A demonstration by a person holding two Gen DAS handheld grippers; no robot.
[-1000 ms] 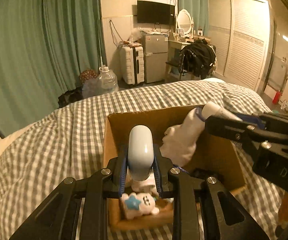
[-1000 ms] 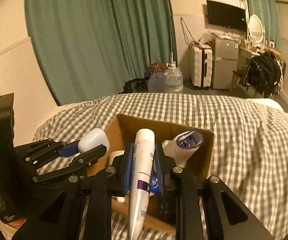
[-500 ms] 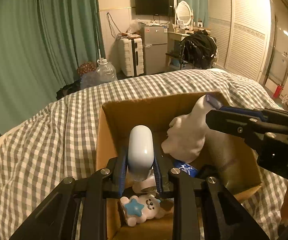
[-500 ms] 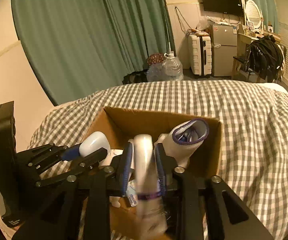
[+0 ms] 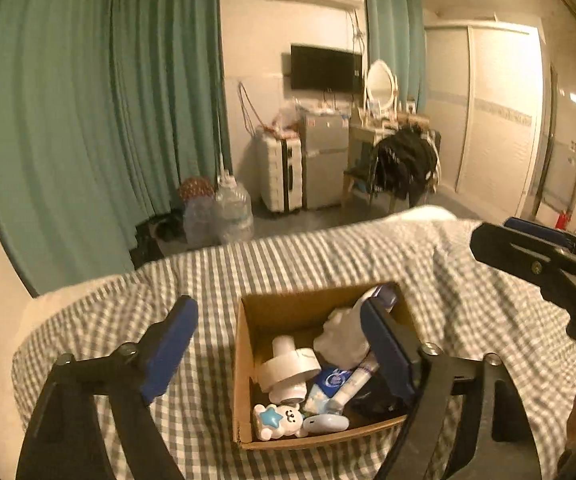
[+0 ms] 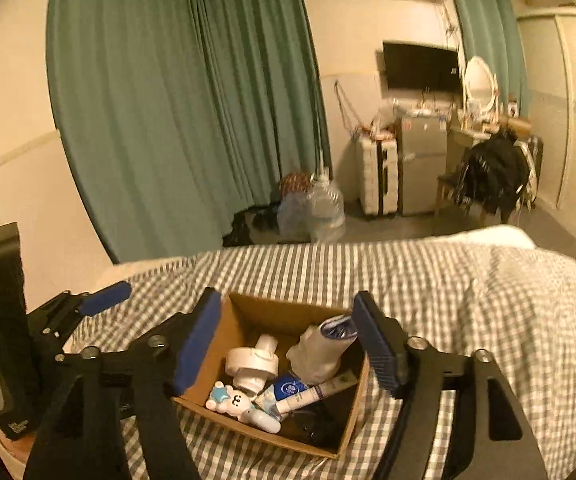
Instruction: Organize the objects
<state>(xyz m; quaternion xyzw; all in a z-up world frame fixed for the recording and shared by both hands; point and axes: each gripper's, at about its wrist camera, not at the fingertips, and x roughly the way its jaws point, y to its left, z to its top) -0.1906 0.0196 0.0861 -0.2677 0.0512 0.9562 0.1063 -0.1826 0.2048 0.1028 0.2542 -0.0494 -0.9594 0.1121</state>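
Observation:
An open cardboard box (image 5: 243,364) sits on the checked bed. It holds a white round device (image 5: 288,368), a white pouch (image 5: 342,338), a tube (image 5: 354,386), a small bear toy with a blue star (image 5: 275,422) and a pale blue oval case (image 5: 326,424). The box also shows in the right wrist view (image 6: 255,312), with the tube (image 6: 316,394) and the bear toy (image 6: 229,398). My left gripper (image 5: 283,344) is open and empty above the box. My right gripper (image 6: 288,340) is open and empty above it too.
The checked bedspread (image 5: 328,256) surrounds the box. The right gripper's arm (image 5: 544,264) reaches in from the right in the left wrist view. Green curtains (image 6: 191,112), water jugs (image 6: 324,210), a suitcase (image 6: 378,176) and a chair with dark clothes (image 6: 492,172) stand beyond the bed.
Both grippers have opened and risen away from the box. The pale blue case left my left gripper and the tube left my right gripper; both now lie in the box.

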